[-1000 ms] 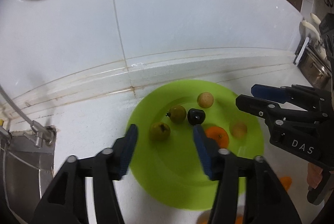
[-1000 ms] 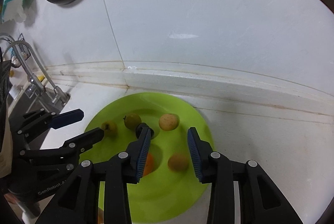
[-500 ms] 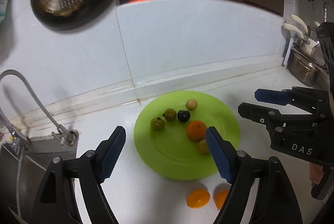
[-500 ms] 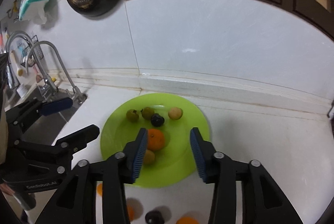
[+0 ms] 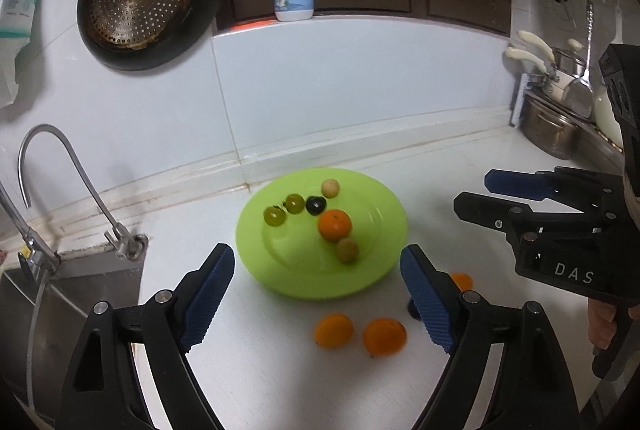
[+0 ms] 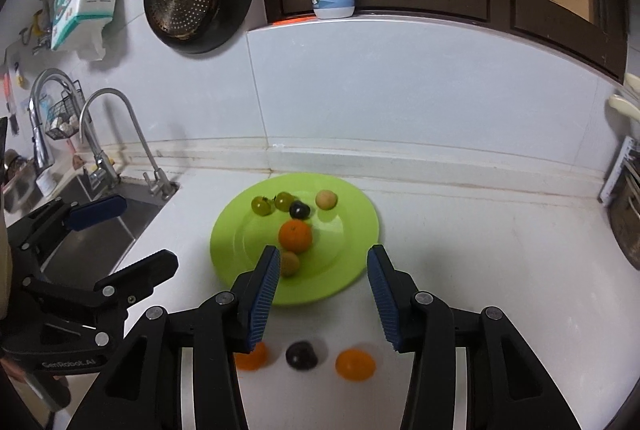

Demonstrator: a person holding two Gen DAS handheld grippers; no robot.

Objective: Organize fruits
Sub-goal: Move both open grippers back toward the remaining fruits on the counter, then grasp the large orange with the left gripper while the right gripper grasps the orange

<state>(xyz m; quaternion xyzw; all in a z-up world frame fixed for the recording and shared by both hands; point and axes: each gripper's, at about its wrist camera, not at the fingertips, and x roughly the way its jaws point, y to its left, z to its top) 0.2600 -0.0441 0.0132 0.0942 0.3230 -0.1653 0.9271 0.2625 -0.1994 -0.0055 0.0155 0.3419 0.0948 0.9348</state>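
Your left gripper (image 5: 316, 294) and right gripper (image 6: 322, 294) both hang wide open, holding nothing. Six fruits sit on the green plate (image 6: 356, 270); two oranges (image 5: 360, 334) lie on the counter (image 5: 260, 370) just in front.

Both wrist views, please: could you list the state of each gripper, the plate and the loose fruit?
left gripper: open, empty
right gripper: open, empty
green plate: flat on counter, holding six fruits
dark fruit: loose on counter, off the plate
oranges: loose on counter near the plate
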